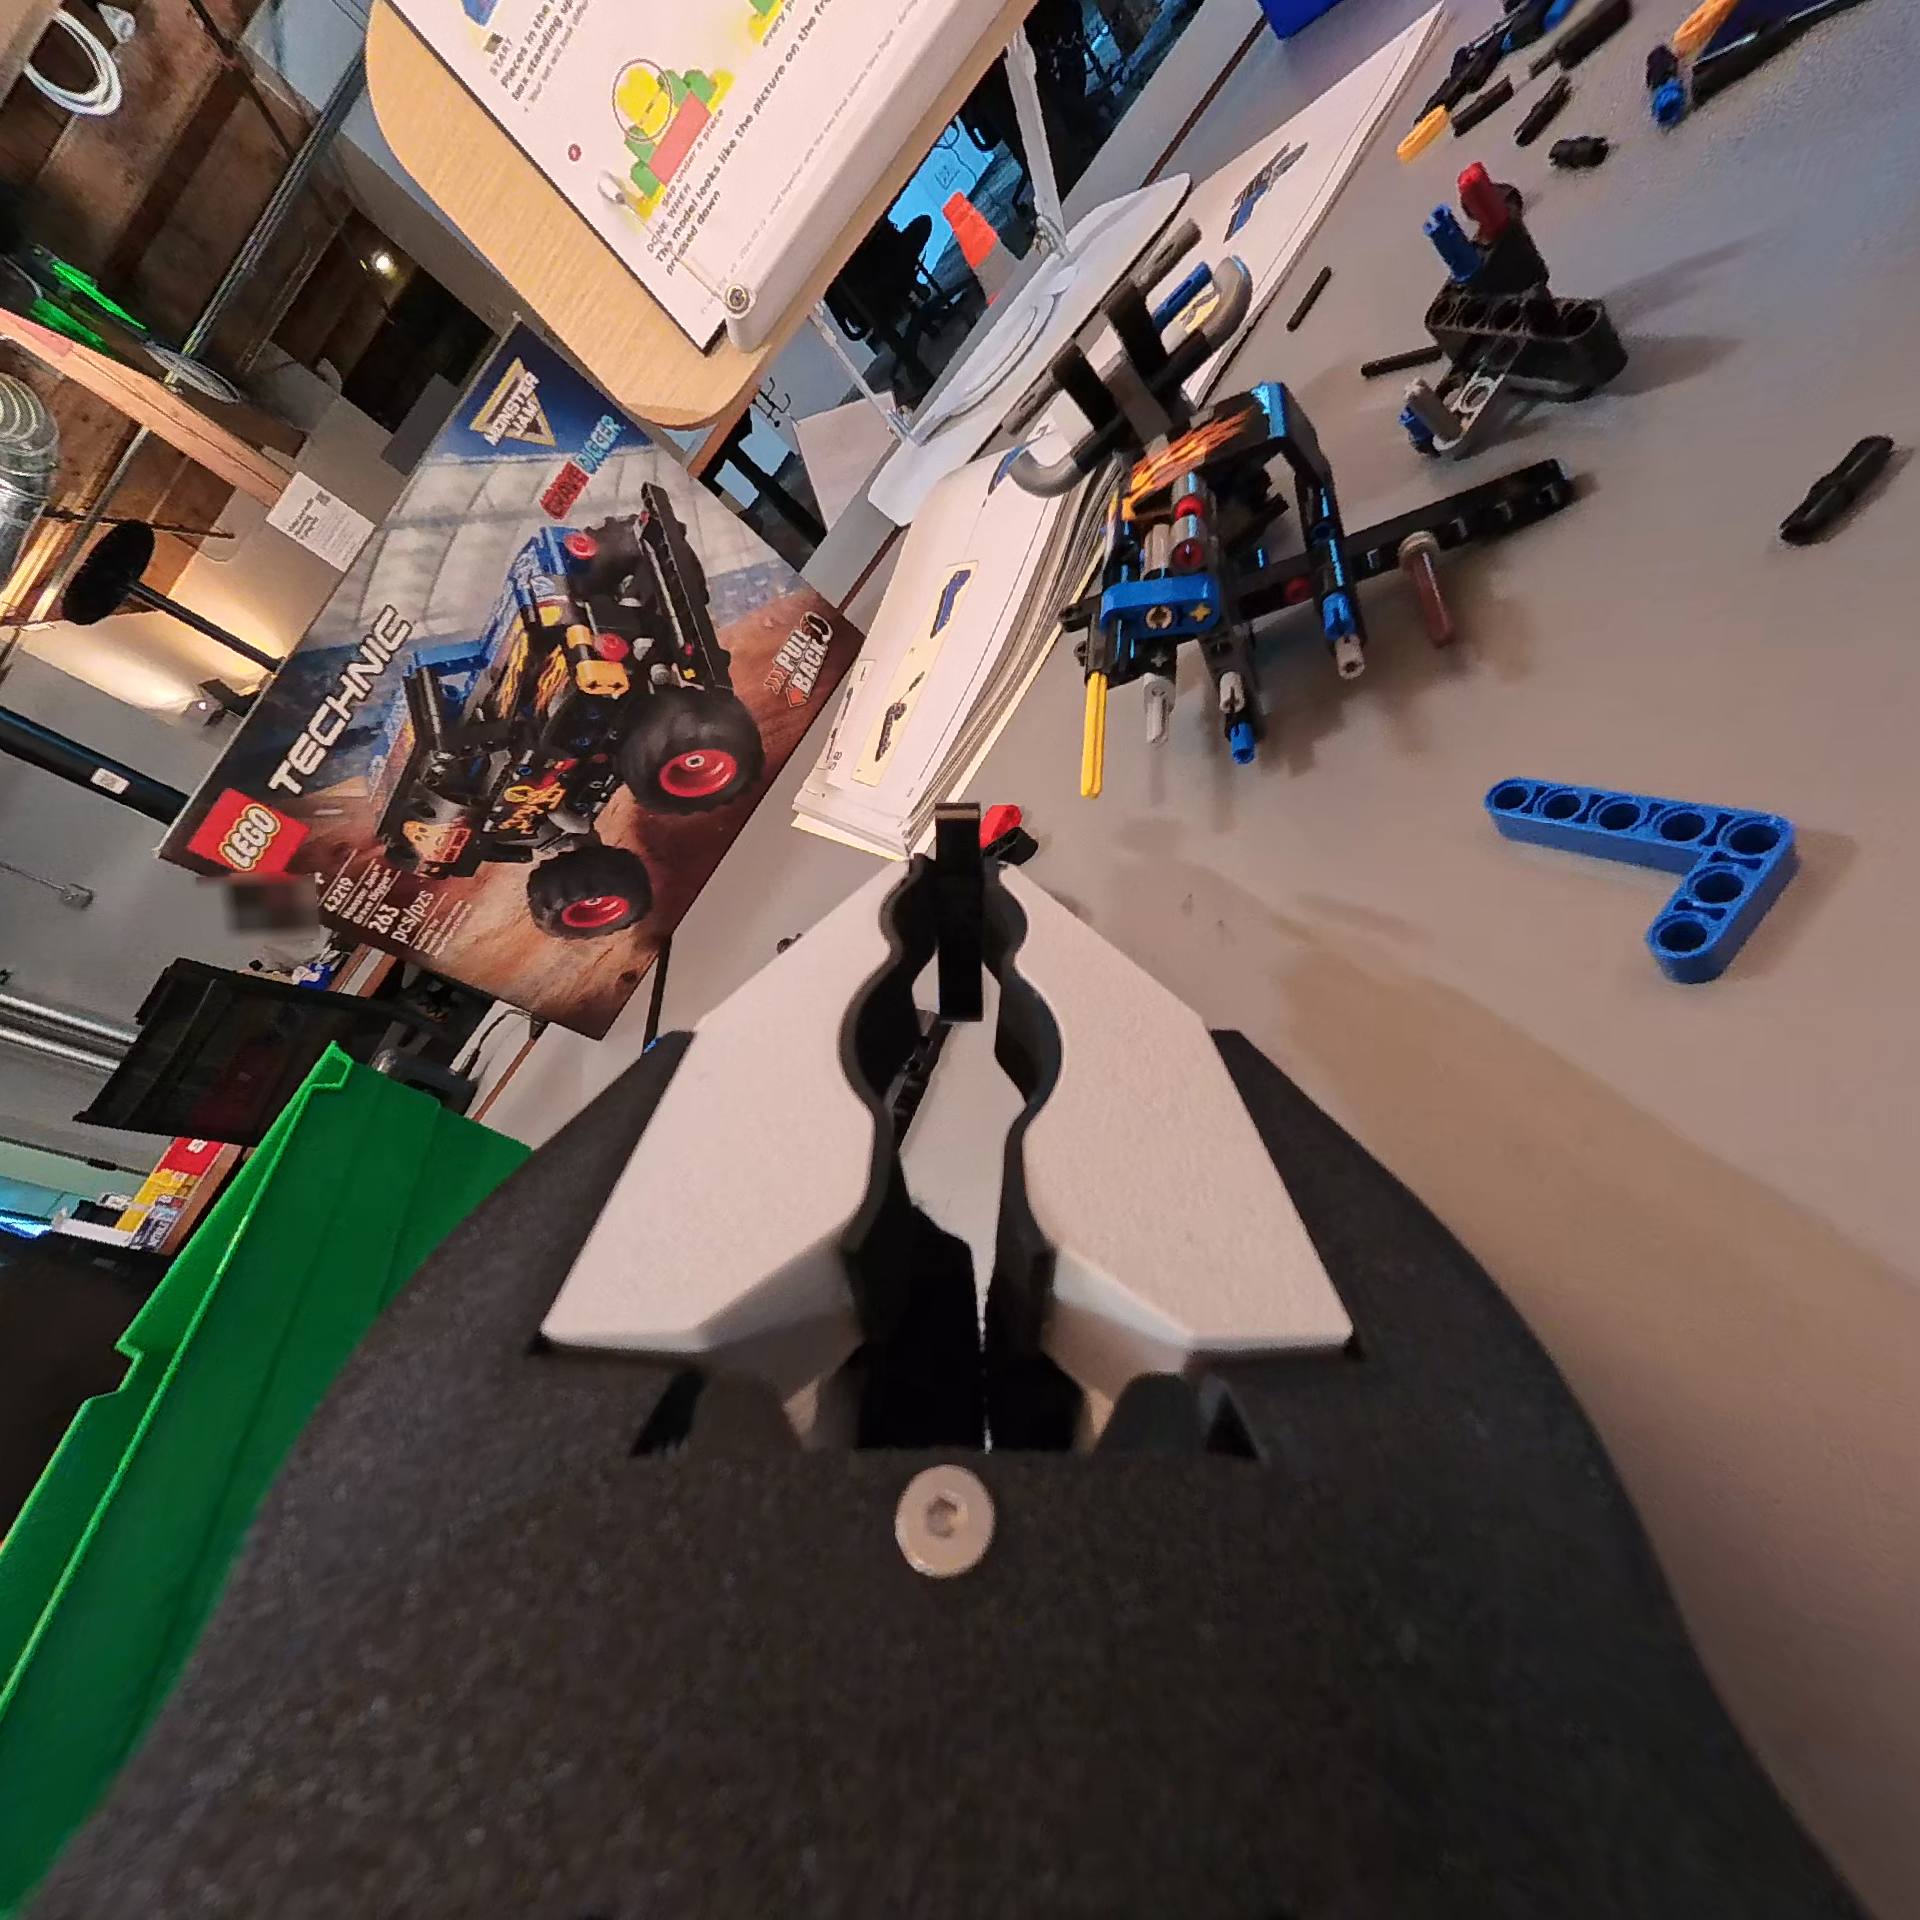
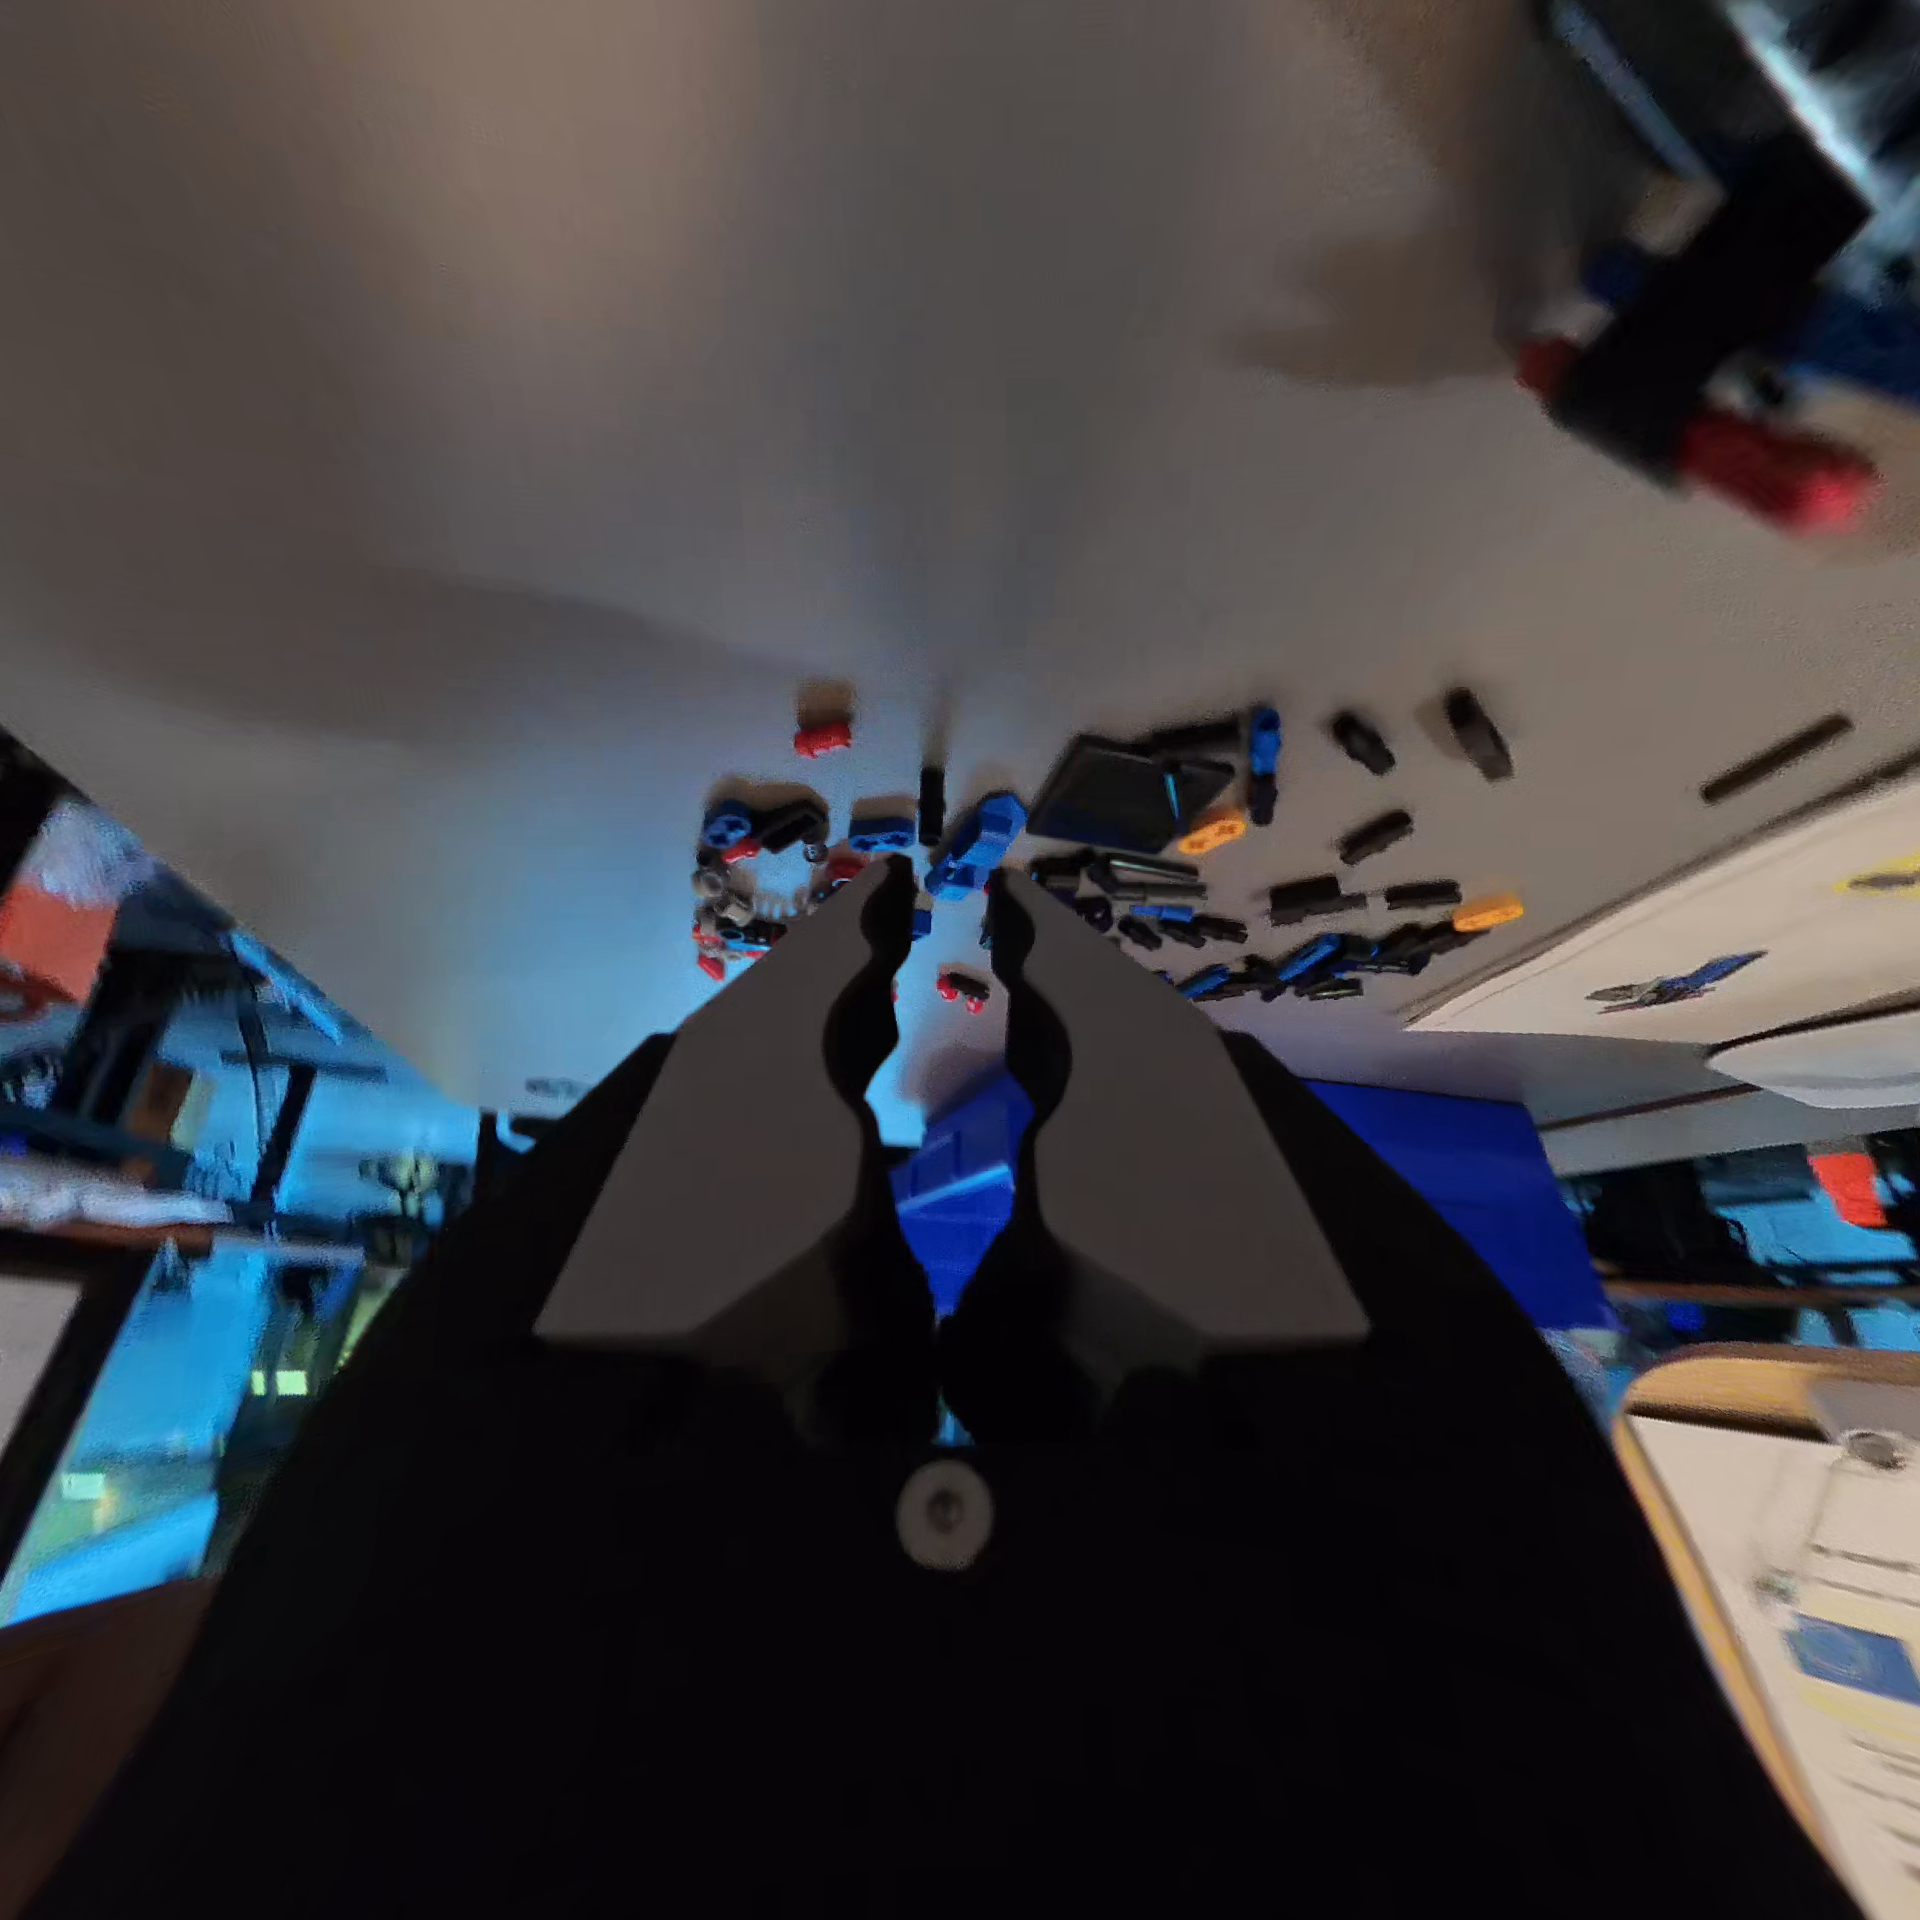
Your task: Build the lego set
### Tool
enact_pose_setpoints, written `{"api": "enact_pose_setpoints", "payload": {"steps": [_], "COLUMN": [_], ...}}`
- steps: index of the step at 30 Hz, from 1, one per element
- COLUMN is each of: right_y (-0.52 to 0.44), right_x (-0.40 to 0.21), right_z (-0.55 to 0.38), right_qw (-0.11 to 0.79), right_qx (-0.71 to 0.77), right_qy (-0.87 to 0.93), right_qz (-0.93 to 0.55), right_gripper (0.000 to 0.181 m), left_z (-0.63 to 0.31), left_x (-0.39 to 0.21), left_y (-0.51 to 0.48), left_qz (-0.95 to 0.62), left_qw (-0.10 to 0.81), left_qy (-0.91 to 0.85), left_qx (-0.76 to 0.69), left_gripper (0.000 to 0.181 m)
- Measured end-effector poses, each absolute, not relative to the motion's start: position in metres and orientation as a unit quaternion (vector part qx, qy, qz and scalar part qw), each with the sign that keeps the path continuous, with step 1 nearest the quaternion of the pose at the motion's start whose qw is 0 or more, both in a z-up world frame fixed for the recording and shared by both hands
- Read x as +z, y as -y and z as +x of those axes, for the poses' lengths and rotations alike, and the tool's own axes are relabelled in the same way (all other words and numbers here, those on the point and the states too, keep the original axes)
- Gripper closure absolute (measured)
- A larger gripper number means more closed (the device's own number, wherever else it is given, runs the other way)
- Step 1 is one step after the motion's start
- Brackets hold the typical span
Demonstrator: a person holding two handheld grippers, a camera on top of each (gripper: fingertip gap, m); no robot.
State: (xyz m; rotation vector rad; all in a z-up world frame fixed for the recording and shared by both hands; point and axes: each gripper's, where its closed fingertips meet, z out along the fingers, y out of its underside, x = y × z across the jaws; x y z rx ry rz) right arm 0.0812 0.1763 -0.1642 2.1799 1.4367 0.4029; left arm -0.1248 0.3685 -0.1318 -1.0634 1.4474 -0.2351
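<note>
The left gripper (image 1: 961, 862) has its jaws pinched tight on a small black piece (image 1: 958, 914) that stands up between the tips, with a bit of red (image 1: 1002, 826) showing just behind it. It hangs low over the grey desk (image 1: 1351, 1091). Ahead on the desk sits the half-built truck frame (image 1: 1205, 540), black and blue with flame stickers, pins and a yellow rod (image 1: 1091, 727) poking out toward the camera. To its right lies a blue L-shaped beam (image 1: 1652, 873), well apart from the frame, and farther back a smaller black sub-assembly (image 1: 1507, 332). The instruction booklet (image 1: 956, 665) lies just left of the frame, and the set's box (image 1: 499, 707) stands beyond the desk edge. A green bin (image 1: 208, 1351) sits at the lower left.

The right wrist view is blurred. The right gripper (image 2: 943, 883) has its jaws narrowly apart with nothing between them, pointed at a scatter of loose pieces (image 2: 1143, 862), black, blue, red and orange, on the desk
</note>
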Motion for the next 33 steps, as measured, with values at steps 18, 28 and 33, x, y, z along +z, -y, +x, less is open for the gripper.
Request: {"api": "enact_pose_setpoints", "payload": {"steps": [18,28,33], "right_y": [-0.173,-0.174,-0.173], "right_x": [-0.178,-0.184,-0.185], "right_z": [0.075,0.08,0.079], "right_qw": [-0.183,-0.167,-0.16], "right_qx": [-0.004,0.006,0.004], "right_qy": [-0.406,-0.416,-0.419], "right_qz": [0.895,0.894,0.894], "right_gripper": [0.168,0.173,0.174], "left_z": [-0.122,-0.121,-0.121], "left_x": [-0.137,-0.138,-0.138], "left_y": [-0.367,-0.367,-0.367], "left_qz": [-0.452,-0.452,-0.452], "left_qw": [0.615,0.614,0.613], "left_qy": [-0.641,-0.643,-0.643], "left_qx": [-0.082,-0.08,-0.082], "left_gripper": [0.175,0.175,0.175]}}
